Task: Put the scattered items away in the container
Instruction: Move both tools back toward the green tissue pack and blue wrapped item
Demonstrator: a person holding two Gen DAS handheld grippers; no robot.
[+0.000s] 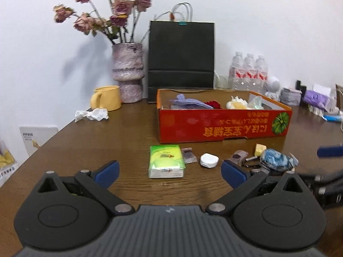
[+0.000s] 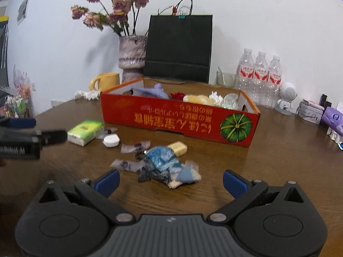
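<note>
Brown wood table [image 1: 133, 128] is shown, with a red cardboard box [image 1: 223, 124] at the back. Straight ahead of the left gripper [image 1: 170, 172], whose jaws are spread wide, a green tissue pack [image 1: 166, 161] is seen lying lengthwise. The right gripper [image 2: 171, 182], also spread, is aimed at a blue crumpled bag [image 2: 163, 160].

We see a surface [image 1: 128, 128] of dark brown wood grain with a soft sheen. The red box [image 1: 223, 124] looks like printed cardboard, matt. The green tissue pack [image 1: 166, 163] wears glossy plastic film, and the blue bag [image 2: 160, 160] is thin crinkled plastic. The white cap [image 1: 209, 160] seems smooth plastic. Our left hand-held gripper [image 1: 170, 172] shows matt black plastic, blue finger pads [image 1: 107, 171] and dull metal pins; the vase [image 1: 128, 72] looks rough and mottled.
</note>
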